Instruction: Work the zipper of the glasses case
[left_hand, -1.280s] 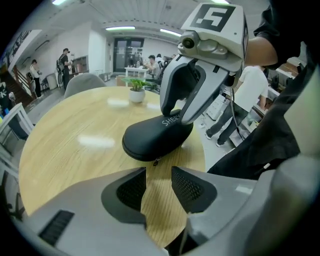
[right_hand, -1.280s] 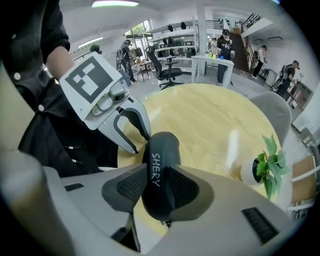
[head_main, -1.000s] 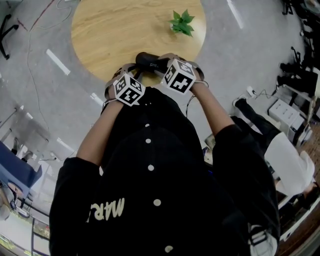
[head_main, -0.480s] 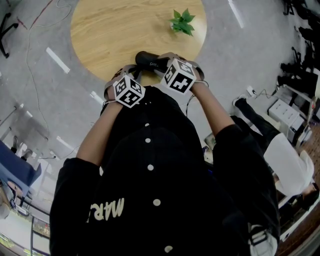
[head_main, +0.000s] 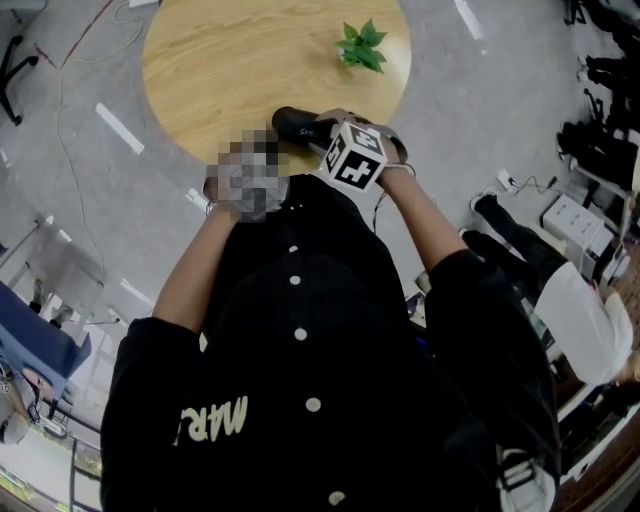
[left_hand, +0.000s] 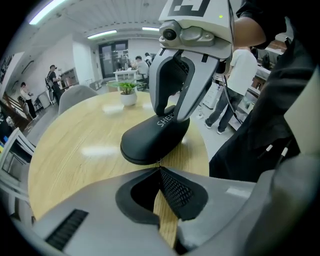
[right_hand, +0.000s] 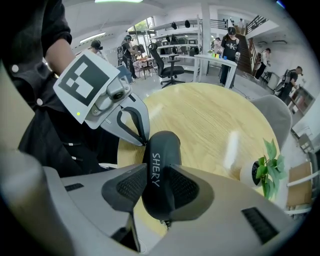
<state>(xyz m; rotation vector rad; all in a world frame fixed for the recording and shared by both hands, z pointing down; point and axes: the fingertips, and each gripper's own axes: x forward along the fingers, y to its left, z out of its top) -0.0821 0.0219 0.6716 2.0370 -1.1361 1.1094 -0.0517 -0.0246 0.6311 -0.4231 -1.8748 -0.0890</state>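
One glasses case (right_hand: 162, 150) gripped by right gripper (right_hand: 156, 186) jaws; left gripper (left_hand: 160, 171) jaws just pinched its zipper (left_hand: 159, 163).

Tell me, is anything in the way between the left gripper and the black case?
Nothing visible. The fingers of the left gripper have just been closing at the near end of the glasses case, apparently pinching its small zipper pull.

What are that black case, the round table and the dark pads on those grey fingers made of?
The black oval glasses case looks like matte faux leather or coated fabric over a stiff shell: smooth, dull, with a firm rounded shape. The round light table looks like wood or veneer, with grain and soft sheen. The fingers' dark pads look rubbery, given their fine grid texture.
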